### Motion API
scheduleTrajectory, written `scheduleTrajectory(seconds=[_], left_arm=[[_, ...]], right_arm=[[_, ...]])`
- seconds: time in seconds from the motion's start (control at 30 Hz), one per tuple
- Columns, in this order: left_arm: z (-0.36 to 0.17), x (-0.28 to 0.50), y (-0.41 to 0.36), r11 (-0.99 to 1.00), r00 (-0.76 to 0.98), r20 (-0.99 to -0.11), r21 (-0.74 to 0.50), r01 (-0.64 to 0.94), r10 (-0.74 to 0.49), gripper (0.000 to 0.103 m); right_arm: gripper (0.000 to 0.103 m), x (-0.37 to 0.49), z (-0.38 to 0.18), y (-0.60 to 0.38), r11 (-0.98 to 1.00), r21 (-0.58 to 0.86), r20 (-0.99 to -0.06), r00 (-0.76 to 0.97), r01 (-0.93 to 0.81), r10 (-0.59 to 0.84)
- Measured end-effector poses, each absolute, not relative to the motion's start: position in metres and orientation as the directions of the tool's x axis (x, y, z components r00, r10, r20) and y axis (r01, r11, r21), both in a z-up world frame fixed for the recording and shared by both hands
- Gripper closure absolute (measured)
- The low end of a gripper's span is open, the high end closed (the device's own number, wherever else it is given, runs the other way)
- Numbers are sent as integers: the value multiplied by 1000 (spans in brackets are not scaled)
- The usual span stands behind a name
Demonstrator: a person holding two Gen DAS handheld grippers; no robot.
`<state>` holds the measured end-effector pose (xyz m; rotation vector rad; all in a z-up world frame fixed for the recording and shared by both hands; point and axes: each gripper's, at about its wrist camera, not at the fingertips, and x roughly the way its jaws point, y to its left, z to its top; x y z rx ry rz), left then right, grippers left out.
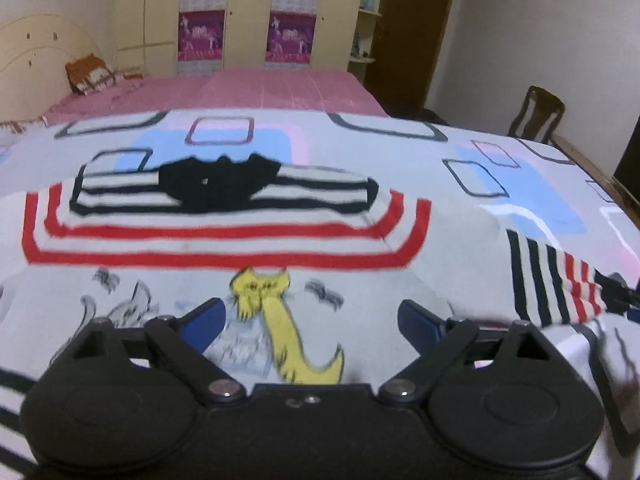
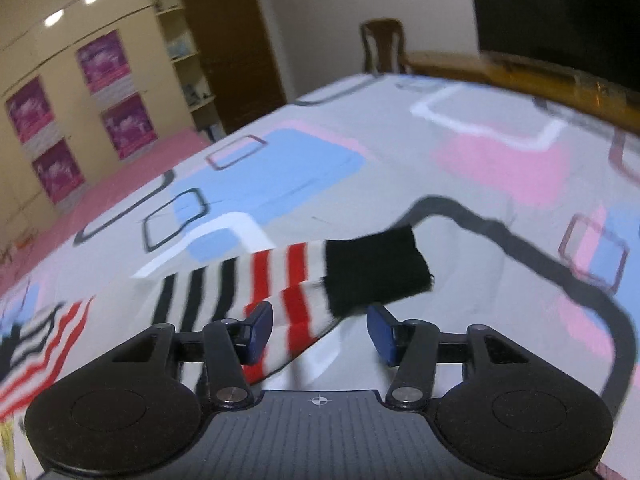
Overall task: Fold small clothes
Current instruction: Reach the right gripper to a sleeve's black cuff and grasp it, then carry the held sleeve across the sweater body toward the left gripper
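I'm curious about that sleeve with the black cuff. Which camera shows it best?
The right wrist view: the sleeve and its black cuff fill the middle, just ahead of the right gripper. The left wrist view catches only its stripes at the right edge.

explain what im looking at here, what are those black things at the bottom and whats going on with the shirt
Each picture comes from a camera mounted on a hand-held gripper, looking forward along its two fingers; a person holds one in each hand. The black parts at the bottom are the gripper itself, with blue fingertips.

The left gripper is open above a small shirt with stripes and a yellow cat print, spread on a patterned bedsheet; nothing is held.

The right gripper has the shirt's striped sleeve, with its black cuff, between its fingers. The fingers look partly closed, but they do not seem to be pressing on the cloth yet.
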<state>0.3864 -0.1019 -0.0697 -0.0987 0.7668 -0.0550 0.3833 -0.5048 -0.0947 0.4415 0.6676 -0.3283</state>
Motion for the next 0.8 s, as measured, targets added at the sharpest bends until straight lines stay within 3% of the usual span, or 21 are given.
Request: scheduleTrajectory(seconds=[0.33,0.4,0.57,0.6,0.8], left_arm=[[-73,416,-132,996,691,-720,-94,-3,-66,9],[-73,416,-134,996,686,-725,-85,-4,-60,8],[-74,416,-122,998,648,-761,-55,-12,-34,8],[-74,416,-117,999,643,-765,-47,-12,-28,8],[-73,406,-67,998,644,-765,-28,-63,19,11]], right_arm=[[52,389,-131,-561,734,505,-636,771,453,-38],[68,392,-131,-563,737,496,-640,767,458,-46],[87,400,-132,-566,754,471,-648,760,457,-56],[97,401,-131,-566,767,456,-653,755,452,-58],[97,415,-98,-518,892,333,-610,791,306,-44]])
